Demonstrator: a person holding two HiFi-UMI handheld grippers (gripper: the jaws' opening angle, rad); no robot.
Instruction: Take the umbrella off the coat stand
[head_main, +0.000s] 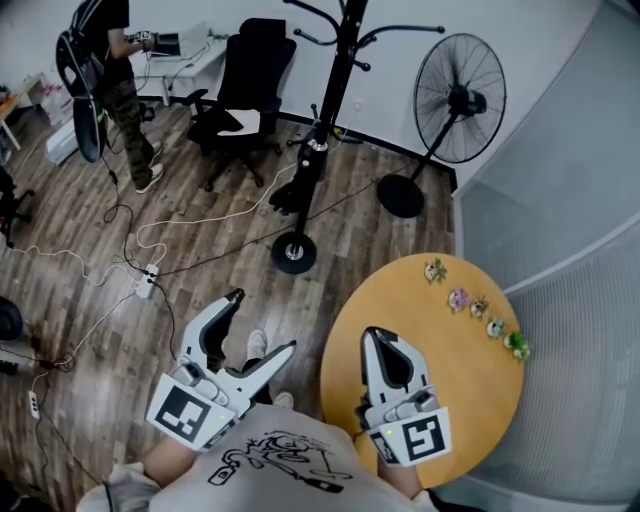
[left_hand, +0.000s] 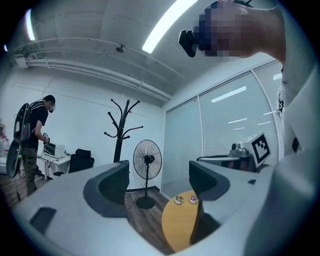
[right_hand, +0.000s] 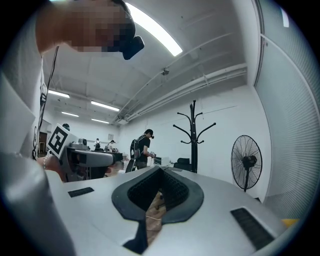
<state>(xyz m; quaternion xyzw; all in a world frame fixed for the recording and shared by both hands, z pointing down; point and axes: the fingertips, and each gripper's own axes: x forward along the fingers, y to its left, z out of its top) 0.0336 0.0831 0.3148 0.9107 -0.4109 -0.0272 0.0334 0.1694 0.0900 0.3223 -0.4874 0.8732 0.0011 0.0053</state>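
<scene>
The left gripper (head_main: 262, 322) is held with its grey, curved jaws spread wide, and nothing is caught between them; through the gap in its own view only floor, fan and table edge are seen. The right gripper (head_main: 374, 336) is closed. Its dark ribbed pads are met at the tips, only a thin slit is left behind them, and nothing is gripped. Both are carried level, well short of the coat stand (head_main: 338, 80).

The umbrella (head_main: 303, 172), black, folded slim and banded by a silver collar, is hung low against the stand's black pole, above the round disc base. Open wooden plank floor (head_main: 350, 250) is left between the grippers and that base, with a white power strip (head_main: 147, 281) lying off to the left. The right gripper is seen over the near edge of a round wooden table (head_main: 450, 400), along whose far rim small figurines (head_main: 478, 307) are lined. A black pedestal fan (head_main: 460, 98) is stood right of the stand and a black office chair (head_main: 245, 95) left of it. A person (head_main: 118, 70) is seen in the far corner. The room is closed on the right by a ribbed translucent partition (head_main: 560, 200).
</scene>
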